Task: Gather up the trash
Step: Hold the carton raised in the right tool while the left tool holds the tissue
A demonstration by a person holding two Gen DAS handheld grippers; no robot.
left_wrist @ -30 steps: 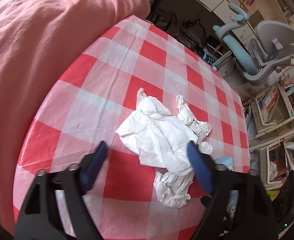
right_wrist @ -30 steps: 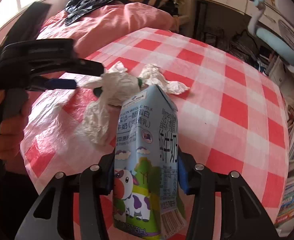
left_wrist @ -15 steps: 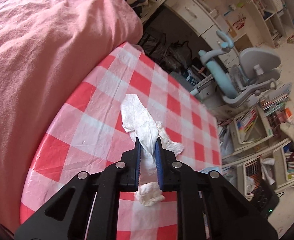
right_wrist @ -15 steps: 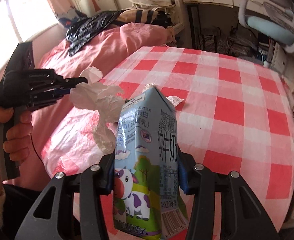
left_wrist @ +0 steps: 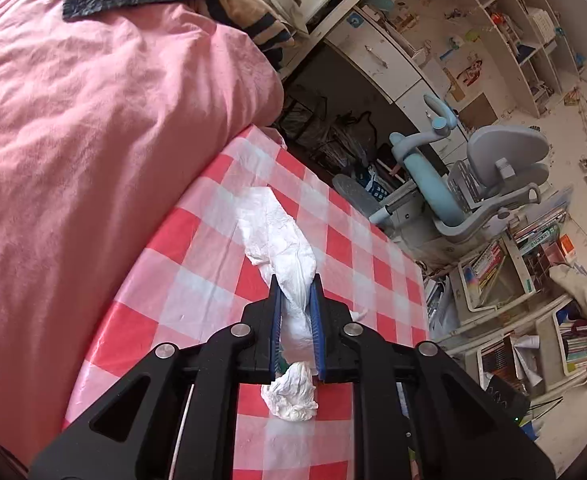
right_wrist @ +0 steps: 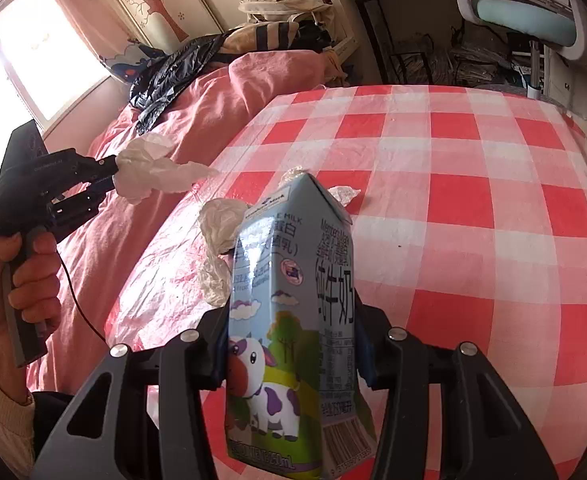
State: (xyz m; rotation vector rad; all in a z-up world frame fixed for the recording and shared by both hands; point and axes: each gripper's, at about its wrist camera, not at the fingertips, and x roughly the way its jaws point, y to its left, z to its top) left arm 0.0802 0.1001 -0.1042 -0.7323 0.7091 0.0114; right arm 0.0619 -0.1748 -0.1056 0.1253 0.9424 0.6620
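Observation:
My left gripper (left_wrist: pixel 295 280) is shut on a crumpled white tissue (left_wrist: pixel 281 236) and holds it up in the air beside the table; it also shows in the right wrist view (right_wrist: pixel 155 174) at the left gripper's tip (right_wrist: pixel 113 172). My right gripper (right_wrist: pixel 291 320) is shut on a blue milk carton (right_wrist: pixel 289 320) with a cow picture, held upright above the table. Another crumpled tissue (right_wrist: pixel 217 248) lies on the red-and-white checked tablecloth (right_wrist: pixel 453 208), partly hidden behind the carton. A small tissue scrap (right_wrist: pixel 343 194) lies just beyond it.
A pink bed cover (left_wrist: pixel 93 140) borders the table on the left, with a black plastic bag (right_wrist: pixel 173 76) on it. A grey-blue desk chair (left_wrist: pixel 473 188) and bookshelves (left_wrist: pixel 533 300) stand past the table's far side.
My left gripper closed on the tissue and lifted it off the table toward the bed side. My right gripper kept hold of the carton and rose.

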